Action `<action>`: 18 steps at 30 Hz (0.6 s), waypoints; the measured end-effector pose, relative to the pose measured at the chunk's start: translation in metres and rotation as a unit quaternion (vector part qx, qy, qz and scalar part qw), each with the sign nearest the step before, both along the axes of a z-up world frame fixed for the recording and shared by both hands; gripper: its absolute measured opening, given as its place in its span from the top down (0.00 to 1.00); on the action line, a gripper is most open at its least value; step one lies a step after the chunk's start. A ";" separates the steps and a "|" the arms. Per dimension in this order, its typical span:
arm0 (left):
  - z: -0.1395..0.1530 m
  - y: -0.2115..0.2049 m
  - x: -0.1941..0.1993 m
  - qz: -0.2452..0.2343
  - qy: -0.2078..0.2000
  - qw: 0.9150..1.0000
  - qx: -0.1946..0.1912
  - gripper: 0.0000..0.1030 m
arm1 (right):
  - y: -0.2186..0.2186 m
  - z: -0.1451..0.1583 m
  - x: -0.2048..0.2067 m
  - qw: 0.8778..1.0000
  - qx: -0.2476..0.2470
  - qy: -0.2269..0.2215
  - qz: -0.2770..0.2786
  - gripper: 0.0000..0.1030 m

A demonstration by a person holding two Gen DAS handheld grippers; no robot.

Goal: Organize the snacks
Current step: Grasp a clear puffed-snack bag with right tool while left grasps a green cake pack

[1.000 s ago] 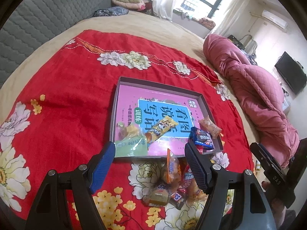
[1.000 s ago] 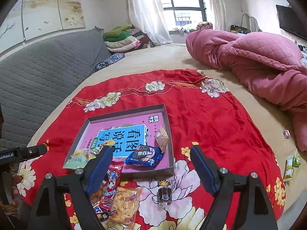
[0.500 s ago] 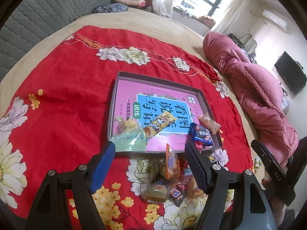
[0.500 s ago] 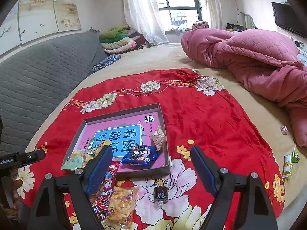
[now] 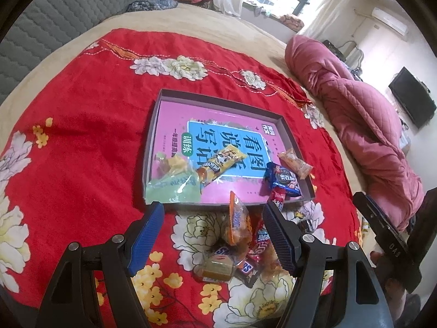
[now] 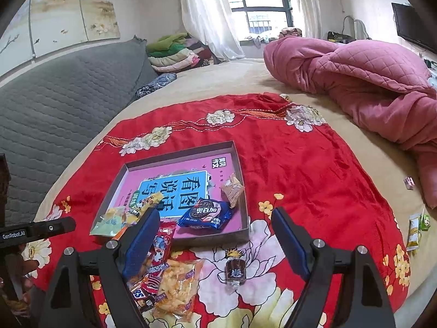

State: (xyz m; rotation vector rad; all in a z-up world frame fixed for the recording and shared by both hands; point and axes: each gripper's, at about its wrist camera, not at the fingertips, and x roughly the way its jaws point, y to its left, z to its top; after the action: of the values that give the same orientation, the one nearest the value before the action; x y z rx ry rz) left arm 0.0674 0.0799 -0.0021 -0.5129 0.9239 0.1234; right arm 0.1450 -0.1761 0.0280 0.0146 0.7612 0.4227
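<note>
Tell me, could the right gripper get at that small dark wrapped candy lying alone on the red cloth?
Probably yes: the right gripper stands open, and the candy lies apart from other snacks with nothing over it.

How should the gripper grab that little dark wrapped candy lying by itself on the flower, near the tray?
Grip the small dark candy across its round middle, coming straight down from above with the open right gripper. It lies alone on the red cloth, so both sides look free; its twisted wrapper ends would probably slip.

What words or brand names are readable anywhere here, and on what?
"看图说话", upside down: blue panel of the pink book cover in the shallow grey box.
"GenRobot.AI": black left gripper.
"DAS": black right gripper.
"奥百加", roughly: blue biscuit packet.
Other wrappers: too blurred.
</note>
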 end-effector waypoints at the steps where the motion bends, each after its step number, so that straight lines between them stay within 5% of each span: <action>1: -0.001 -0.001 0.000 -0.001 0.001 1.000 -0.002 0.26 | 0.001 0.000 0.000 1.000 0.000 0.001 0.001 0.19; 18: -0.036 -0.011 0.000 -0.019 0.051 0.998 -0.040 0.26 | 0.025 -0.036 -0.011 0.997 -0.016 0.056 0.053 0.19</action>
State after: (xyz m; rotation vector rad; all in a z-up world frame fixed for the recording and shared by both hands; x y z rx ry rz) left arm 0.0675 0.0686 -0.0378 -0.5664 1.0409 0.0796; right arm 0.1344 -0.1512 -0.0076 -0.0322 0.8820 0.5147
